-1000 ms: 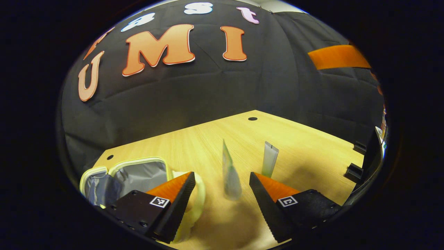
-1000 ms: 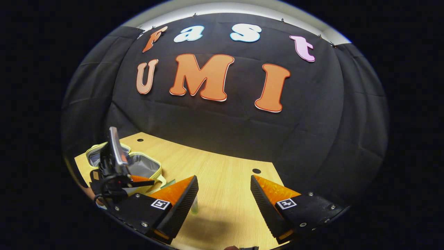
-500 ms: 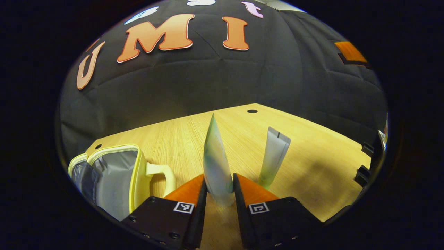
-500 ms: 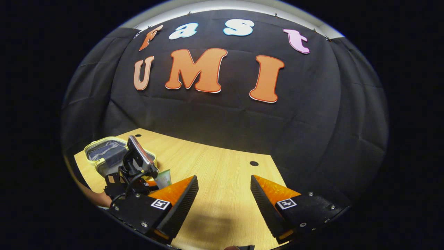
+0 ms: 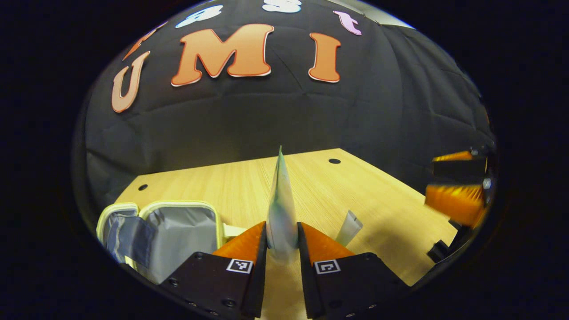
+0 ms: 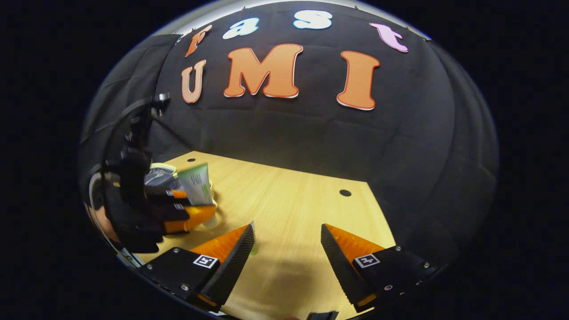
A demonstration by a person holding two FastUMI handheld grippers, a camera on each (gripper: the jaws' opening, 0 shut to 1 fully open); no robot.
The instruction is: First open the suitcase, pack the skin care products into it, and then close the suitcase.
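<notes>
Above table (image 5: 391,213): left claw (image 5: 282,231) clamps tube (image 5: 281,209); right claw (image 6: 286,240) spread wide, empty.

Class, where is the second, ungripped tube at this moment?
In the left gripper view the grey tube stands on the wooden table, just right of the left claw, which grips the other tube.

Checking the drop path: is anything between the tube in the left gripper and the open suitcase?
Nothing visible. The left gripper is shut on the tube, and the open suitcase lies just beside it on the table, with bare wood between.
</notes>
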